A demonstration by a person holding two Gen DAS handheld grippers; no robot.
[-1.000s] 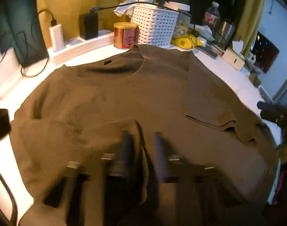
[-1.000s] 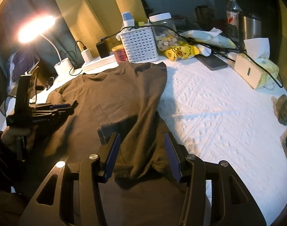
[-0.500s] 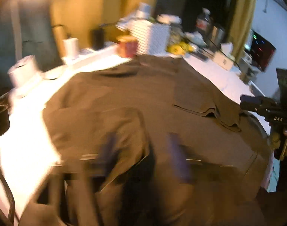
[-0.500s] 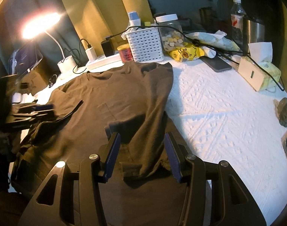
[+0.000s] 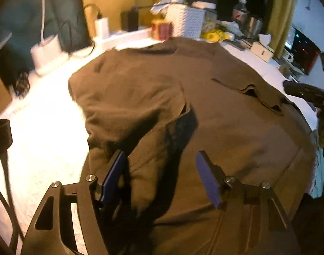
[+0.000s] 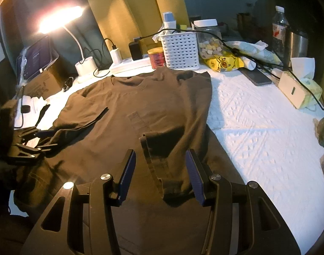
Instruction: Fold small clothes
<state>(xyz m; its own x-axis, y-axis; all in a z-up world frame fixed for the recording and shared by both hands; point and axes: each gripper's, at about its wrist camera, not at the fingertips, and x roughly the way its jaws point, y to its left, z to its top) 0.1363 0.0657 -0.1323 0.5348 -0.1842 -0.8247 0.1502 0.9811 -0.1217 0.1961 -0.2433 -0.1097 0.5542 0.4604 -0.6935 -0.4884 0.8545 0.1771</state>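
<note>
A dark brown T-shirt [image 6: 153, 110] lies spread on the white table cover, collar toward the far clutter; it also fills the left wrist view [image 5: 225, 127]. Both sleeves are folded in over the body: the left sleeve [image 5: 130, 108] and the right sleeve [image 6: 172, 148]. My left gripper [image 5: 159, 170] is open and empty, hovering over the left sleeve's end. It shows in the right wrist view [image 6: 43, 140] at the shirt's left edge. My right gripper [image 6: 159, 165] is open, its fingers on either side of the right sleeve's cuff, not closed on it.
At the far edge stand a white basket [image 6: 181, 48], a red can [image 6: 156, 57], a jar [image 6: 208, 38], a yellow duck bag [image 6: 223, 62], a power strip [image 6: 130, 63] and a lamp [image 6: 85, 65]. A phone [image 6: 255, 76] and a tissue box [image 6: 297, 89] lie at right.
My left gripper opened, let go of the left sleeve over the shirt body and drew back toward the near left edge. My right gripper stayed open over the right sleeve.
</note>
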